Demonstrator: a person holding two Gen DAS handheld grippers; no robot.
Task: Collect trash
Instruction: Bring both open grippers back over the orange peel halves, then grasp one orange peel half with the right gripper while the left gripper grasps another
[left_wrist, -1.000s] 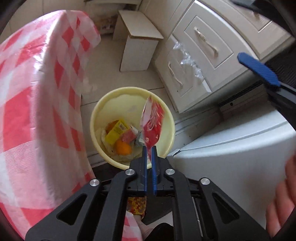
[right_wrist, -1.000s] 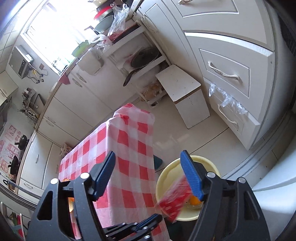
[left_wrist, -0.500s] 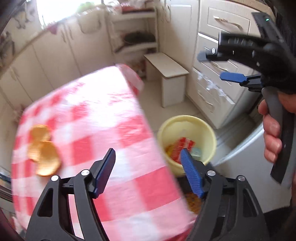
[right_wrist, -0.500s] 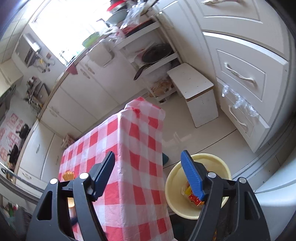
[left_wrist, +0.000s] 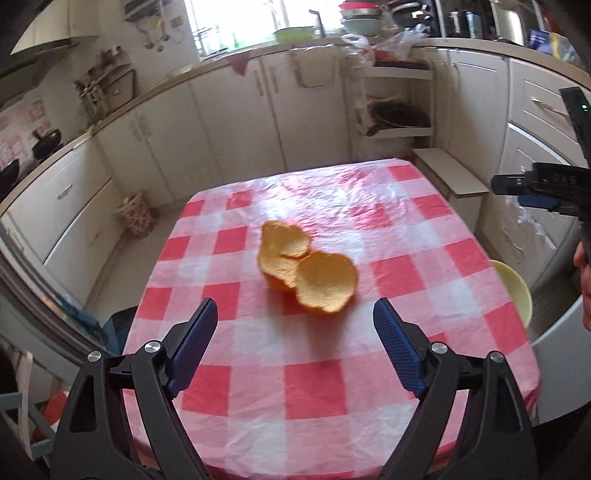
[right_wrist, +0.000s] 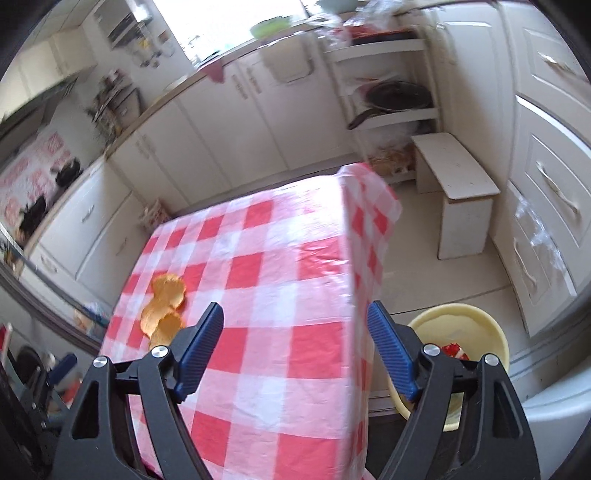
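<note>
Over the desk, the left tool, emptied of its red wrapper now lying in the yellow bin, is gaping toward orange peels; right tool is gaping too.

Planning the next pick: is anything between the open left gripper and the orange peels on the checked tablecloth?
Nothing visible. The left gripper is open, and only bare red-and-white checked tablecloth lies between it and the orange peels.
</note>
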